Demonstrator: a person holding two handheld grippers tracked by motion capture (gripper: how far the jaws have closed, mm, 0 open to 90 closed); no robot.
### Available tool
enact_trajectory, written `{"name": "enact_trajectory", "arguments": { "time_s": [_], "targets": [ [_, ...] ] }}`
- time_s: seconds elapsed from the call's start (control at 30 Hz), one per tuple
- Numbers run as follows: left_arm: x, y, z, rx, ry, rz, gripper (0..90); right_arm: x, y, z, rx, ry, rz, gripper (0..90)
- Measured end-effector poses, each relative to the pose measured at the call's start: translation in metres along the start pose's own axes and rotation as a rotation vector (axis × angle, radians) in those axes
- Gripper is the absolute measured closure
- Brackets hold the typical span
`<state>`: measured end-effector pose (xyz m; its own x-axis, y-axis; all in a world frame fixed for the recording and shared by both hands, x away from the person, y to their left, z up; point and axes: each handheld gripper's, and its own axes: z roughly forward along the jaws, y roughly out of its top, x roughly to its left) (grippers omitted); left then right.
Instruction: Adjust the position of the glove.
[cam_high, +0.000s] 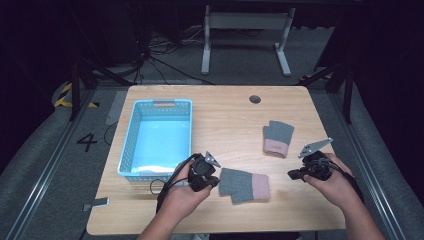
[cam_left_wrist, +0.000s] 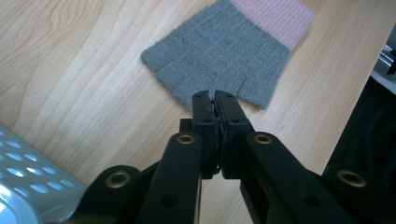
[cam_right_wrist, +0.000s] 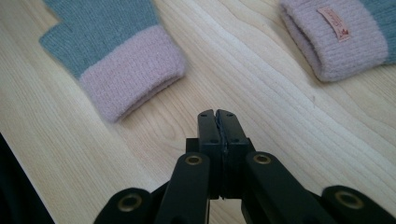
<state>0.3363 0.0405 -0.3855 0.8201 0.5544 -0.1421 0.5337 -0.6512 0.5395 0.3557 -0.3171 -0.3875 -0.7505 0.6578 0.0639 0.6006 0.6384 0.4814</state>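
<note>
Looking down on the pale wooden table (cam_high: 225, 115), you have two grey knitted gloves with pink cuffs and one light-blue perforated plastic basket (cam_high: 131, 135). Your left gripper (cam_high: 212, 184), jaws pressed together and holding nothing, sits just at 9 o'clock of the near glove (cam_high: 244, 184), its tips right at the glove's grey finger end. Your right gripper (cam_high: 292, 174), likewise closed and empty, lies at 3 o'clock of that glove, apart from it. The far glove (cam_high: 277, 138) rests at 1 o'clock, the basket at 10 o'clock; nothing lies between.
</note>
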Motion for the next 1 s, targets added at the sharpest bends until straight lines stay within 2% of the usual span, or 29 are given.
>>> {"name": "enact_trajectory", "arguments": {
  "time_s": [0.1, 0.5, 0.57, 0.7, 0.87, 1.0],
  "targets": [
    [0.001, 0.000, 0.001, 0.000, 0.008, -0.004, 89.9, 0.000, -0.001, 0.001, 0.000, 0.001, 0.001, 90.0],
    [0.000, 0.004, 0.003, -0.006, -0.012, 0.010, 90.0, 0.005, -0.003, 0.002, -0.007, 0.014, -0.002, 90.0],
    [0.000, 0.005, 0.002, -0.004, -0.017, 0.014, 90.0, 0.005, -0.004, 0.003, -0.013, 0.016, 0.009, 90.0],
    [-0.002, 0.005, 0.004, 0.005, -0.029, 0.017, 90.0, 0.008, -0.002, 0.004, -0.026, 0.046, 0.008, 90.0],
    [-0.001, 0.004, 0.007, 0.007, -0.040, 0.018, 90.0, 0.014, 0.001, 0.011, -0.024, 0.057, -0.016, 90.0],
    [0.001, 0.004, 0.012, 0.018, -0.049, 0.016, 90.0, 0.013, 0.001, 0.016, -0.021, 0.064, -0.006, 90.0]
  ]
}}
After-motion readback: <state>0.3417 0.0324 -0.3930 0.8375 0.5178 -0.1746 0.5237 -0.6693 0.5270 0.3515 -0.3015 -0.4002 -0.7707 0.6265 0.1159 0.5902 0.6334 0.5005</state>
